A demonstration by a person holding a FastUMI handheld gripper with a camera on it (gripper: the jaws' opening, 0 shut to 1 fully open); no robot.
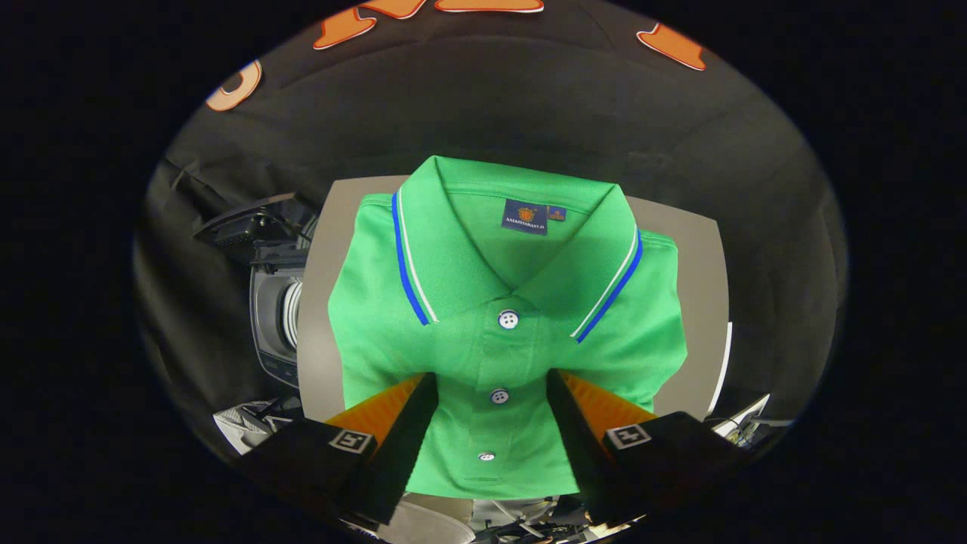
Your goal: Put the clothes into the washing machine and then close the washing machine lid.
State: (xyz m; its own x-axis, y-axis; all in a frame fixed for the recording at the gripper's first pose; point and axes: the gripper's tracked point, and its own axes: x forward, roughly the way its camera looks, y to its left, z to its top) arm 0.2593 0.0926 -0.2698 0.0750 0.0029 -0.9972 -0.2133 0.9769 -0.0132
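A folded green polo shirt [453, 340] with a blue-and-white striped collar lies flat on a grey table [699, 264], collar pointing away from me. My gripper [491, 376] is open over the shirt's lower half. Its two fingers stand on either side of the button placket, and the middle button shows between the fingertips. I cannot tell whether the fingertips touch the cloth. Left of the table, at a lower level, stands the washing machine [273, 321], grey with a round drum opening. Its dark lid [253, 227] is raised above it.
The black cloth wall closes in behind the table and on both sides. Some white items and cables [249, 423] lie low by the machine, and more clutter [744, 423] sits past the table's right edge.
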